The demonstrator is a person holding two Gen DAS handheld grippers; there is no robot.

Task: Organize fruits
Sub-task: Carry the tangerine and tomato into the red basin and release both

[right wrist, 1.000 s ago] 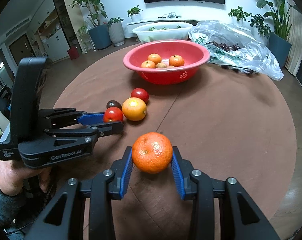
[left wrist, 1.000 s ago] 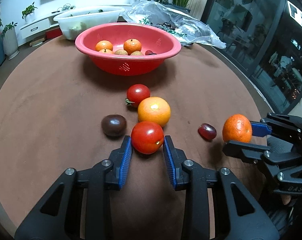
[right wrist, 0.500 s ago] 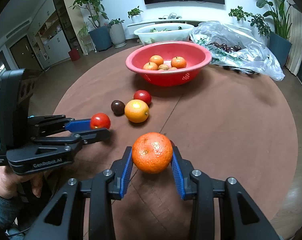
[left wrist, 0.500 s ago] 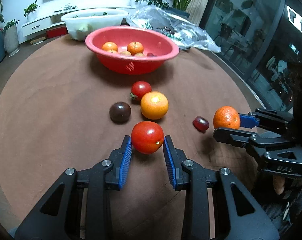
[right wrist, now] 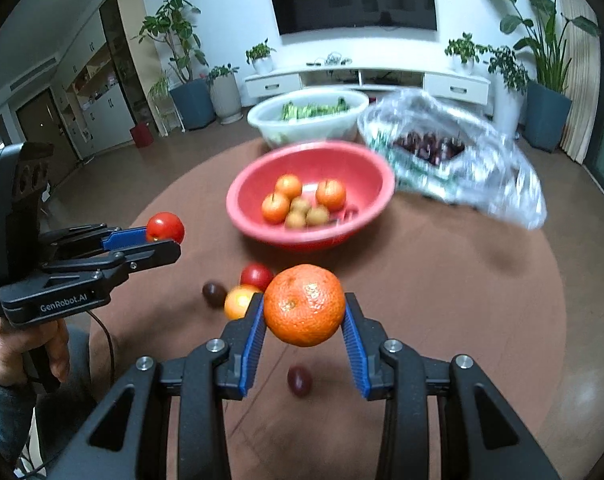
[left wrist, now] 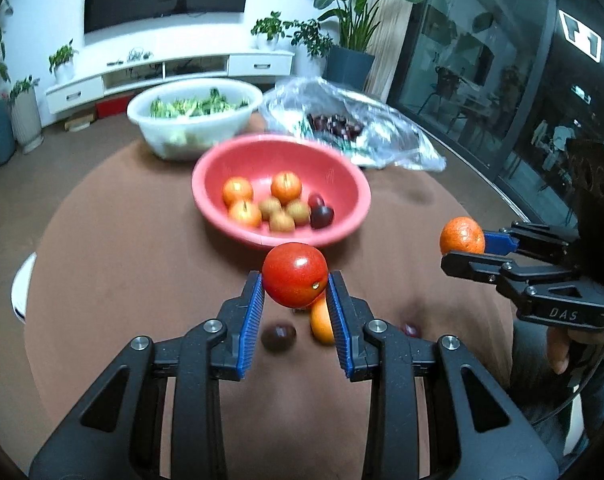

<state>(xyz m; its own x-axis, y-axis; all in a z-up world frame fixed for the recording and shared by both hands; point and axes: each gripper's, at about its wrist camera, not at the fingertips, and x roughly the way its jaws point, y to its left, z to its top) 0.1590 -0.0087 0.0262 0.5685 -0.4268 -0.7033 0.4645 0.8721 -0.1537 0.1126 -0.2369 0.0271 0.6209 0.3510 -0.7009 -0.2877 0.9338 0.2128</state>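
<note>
My left gripper (left wrist: 296, 292) is shut on a red tomato (left wrist: 294, 274) and holds it high above the brown table, short of the red bowl (left wrist: 341, 178). My right gripper (right wrist: 305, 314) is shut on an orange mandarin (right wrist: 304, 305), also raised. The bowl (right wrist: 246, 208) holds several mandarins, small brown fruits and dark plums. On the table below lie a second tomato (right wrist: 256, 276), an orange (right wrist: 238, 302), a dark plum (right wrist: 214, 294) and a small red fruit (right wrist: 299, 380). Each gripper shows in the other's view, the right one (left wrist: 461, 245) and the left one (right wrist: 164, 236).
A white bowl of greens (left wrist: 194, 118) and a clear plastic bag of dark fruit (left wrist: 353, 128) stand behind the red bowl. The round table's edge (right wrist: 561, 280) curves at the right. A white object (left wrist: 20, 288) lies at the left edge.
Both grippers have risen well above the table with their fruits and moved toward the red bowl. The loose fruits stayed on the table.
</note>
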